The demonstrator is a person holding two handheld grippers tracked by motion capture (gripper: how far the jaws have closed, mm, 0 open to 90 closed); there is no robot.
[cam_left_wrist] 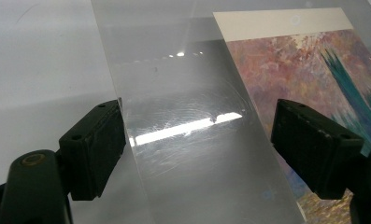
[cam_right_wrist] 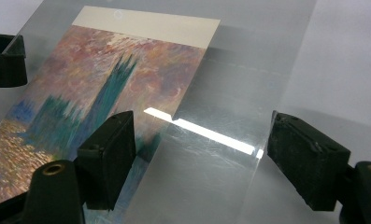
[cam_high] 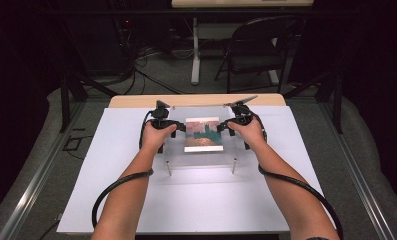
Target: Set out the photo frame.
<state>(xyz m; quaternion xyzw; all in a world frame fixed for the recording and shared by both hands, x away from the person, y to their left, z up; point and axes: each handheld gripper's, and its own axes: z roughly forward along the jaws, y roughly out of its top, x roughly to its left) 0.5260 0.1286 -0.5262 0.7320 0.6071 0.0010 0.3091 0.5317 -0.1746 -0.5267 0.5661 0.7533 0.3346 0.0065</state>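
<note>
While my forearms reach in from the near edge, I see the left gripper [cam_high: 182,127] and right gripper [cam_high: 221,126] spread wide at either side of the clear acrylic sheet [cam_high: 175,152] — gripping nothing. Under it lies the painting print [cam_high: 203,134], mid-table — a folding chair [cam_high: 258,50] stands beyond.

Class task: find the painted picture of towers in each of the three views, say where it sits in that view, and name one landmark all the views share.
High view: the painted picture lies mid-table, between the two grippers.
Left gripper view: upper right, under the clear sheet, behind the right-hand jaw.
Right gripper view: left half, behind the left-hand jaw.
Shared landmark: the picture's plain cream strip along its far edge.
</note>
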